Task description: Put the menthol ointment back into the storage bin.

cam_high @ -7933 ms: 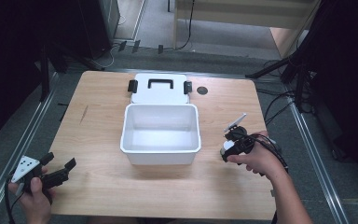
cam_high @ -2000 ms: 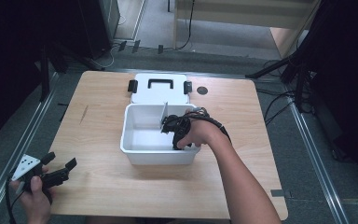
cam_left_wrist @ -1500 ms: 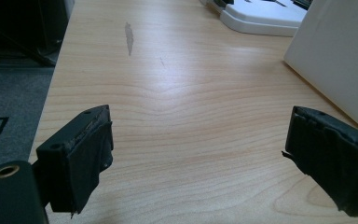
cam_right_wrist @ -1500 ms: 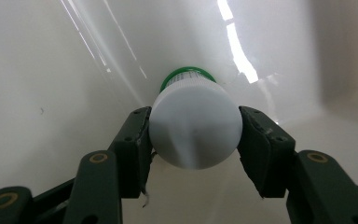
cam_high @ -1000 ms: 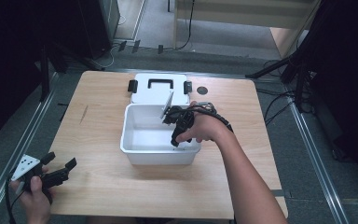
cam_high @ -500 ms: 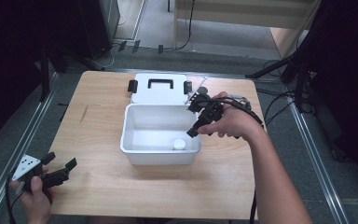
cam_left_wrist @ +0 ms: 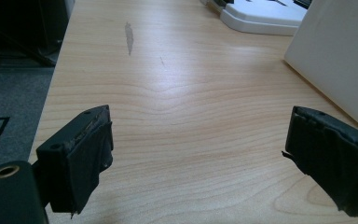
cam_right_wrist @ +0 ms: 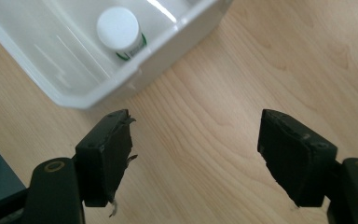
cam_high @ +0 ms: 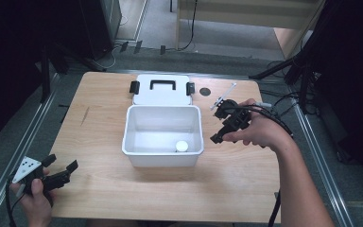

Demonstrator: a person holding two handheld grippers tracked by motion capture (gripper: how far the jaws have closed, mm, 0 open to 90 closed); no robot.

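Observation:
A white open box (cam_high: 131,137) stands mid-table, its lid (cam_high: 160,90) lying flat behind it. Inside, at the front right corner, a small white-capped bottle (cam_high: 182,145) stands upright; the right gripper view shows that bottle (cam_right_wrist: 119,25) with a green label, behind the box rim (cam_right_wrist: 135,70). My right gripper (cam_high: 220,124) hovers just right of the box, over bare wood. Its jaws have just been opening and hold nothing (cam_right_wrist: 196,154). My left gripper (cam_high: 60,163) rests open at the front left corner, empty (cam_left_wrist: 196,158), with the box wall (cam_left_wrist: 335,51) to its right.
A small black round fitting (cam_high: 205,91) sits in the tabletop right of the lid. A dark streak (cam_high: 85,116) marks the wood at the left. Metal rails (cam_high: 23,142) run along both table sides, and cables (cam_high: 283,111) trail off the right edge.
My right gripper came up out of the box and moved right, jaws wider, leaving the bottle standing inside. The left hand has not moved.

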